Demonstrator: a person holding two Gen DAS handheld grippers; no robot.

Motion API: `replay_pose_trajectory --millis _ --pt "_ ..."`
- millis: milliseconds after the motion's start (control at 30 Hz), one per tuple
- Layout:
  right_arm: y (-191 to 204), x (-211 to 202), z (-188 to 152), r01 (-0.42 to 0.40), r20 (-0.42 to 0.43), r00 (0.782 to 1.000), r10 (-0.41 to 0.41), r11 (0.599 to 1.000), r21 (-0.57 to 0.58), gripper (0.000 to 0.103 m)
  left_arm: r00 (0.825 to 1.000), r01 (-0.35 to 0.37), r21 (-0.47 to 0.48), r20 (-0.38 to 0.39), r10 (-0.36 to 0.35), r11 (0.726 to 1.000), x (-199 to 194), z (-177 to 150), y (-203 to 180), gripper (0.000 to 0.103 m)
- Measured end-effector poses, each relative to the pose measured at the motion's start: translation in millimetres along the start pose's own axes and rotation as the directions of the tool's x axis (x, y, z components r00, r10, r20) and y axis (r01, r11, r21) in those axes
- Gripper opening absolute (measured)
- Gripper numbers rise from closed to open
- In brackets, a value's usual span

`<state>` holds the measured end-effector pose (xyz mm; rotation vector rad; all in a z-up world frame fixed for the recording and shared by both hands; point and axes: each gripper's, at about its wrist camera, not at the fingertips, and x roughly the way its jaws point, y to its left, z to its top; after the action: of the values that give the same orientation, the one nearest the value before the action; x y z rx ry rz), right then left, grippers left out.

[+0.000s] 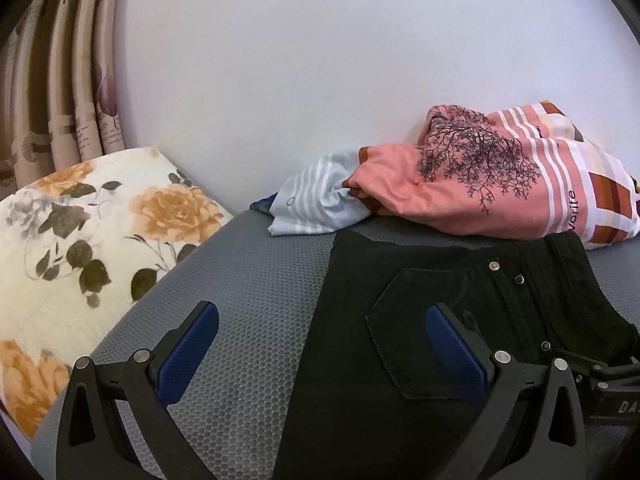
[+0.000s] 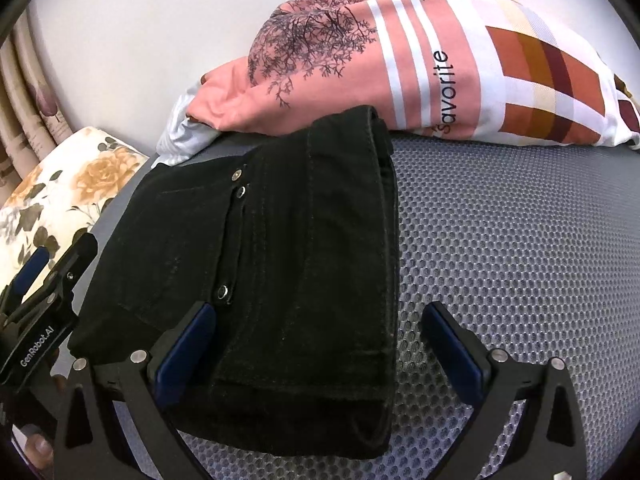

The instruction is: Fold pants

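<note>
The black pants [image 2: 280, 264] lie folded into a thick, compact stack on the grey mesh mat [image 2: 520, 260], their far edge touching the pink printed bedding [image 2: 360, 80] bundled against the white wall [image 1: 320, 60]. A back pocket and several metal rivets face up.

The left gripper [image 1: 322, 332] is held low and nearly level over the mat, pointing toward the wall, its tongs spread wide and holding nothing. Its left blue pad [image 1: 188, 356] hovers above bare mat, while the other pad sits over the pocket — so the pants' left edge lies between the two fingers.

The right gripper [image 2: 318, 340] takes a similar pose on the other side: low, angled forward, tongs wide apart and empty. One blue pad [image 2: 188, 348] is above the folded fabric near a rivet, the other above bare mat, with the pants' right edge between them. Whether either pad touches the cloth cannot be told.

In the right wrist view the left gripper [image 2: 52, 276] shows at the far left, just beside the pants, with a fingertip of the person's hand [image 2: 40, 446] below it.

A floral cushion [image 1: 80, 232] rests at the mat's left edge, with patterned curtains [image 1: 60, 80] behind it — both well apart from the pants.
</note>
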<state>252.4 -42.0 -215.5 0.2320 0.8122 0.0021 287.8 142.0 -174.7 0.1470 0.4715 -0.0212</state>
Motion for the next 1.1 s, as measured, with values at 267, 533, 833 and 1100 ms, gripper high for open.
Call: replay_pose_trajectory --millis 267,533,833,1100 --pt "1.0 2.3 0.6 -0.001 -0.005 1.0 0.001 1.0 -0.001 0.103 0.999 -0.023 -0.021 0.027 0.023 1.0 -6.2 1.1 3.7 0.103" --pt "1.8 2.0 0.3 -0.001 -0.005 1.0 0.001 1.0 0.0 0.103 0.999 -0.002 -0.05 0.043 0.004 0.999 -13.5 2.3 9.7 0.103" --pt "1.5 1.8 0.1 -0.001 -0.005 1.0 0.001 1.0 -0.001 0.103 0.994 0.098 -0.139 0.055 -0.092 0.985 -16.0 4.2 27.5 0.103" --pt "2.3 2.8 0.8 0.001 -0.004 1.0 -0.001 1.0 -0.003 0.103 0.99 0.128 -0.118 0.066 -0.121 0.985 -20.4 5.1 22.5 0.103"
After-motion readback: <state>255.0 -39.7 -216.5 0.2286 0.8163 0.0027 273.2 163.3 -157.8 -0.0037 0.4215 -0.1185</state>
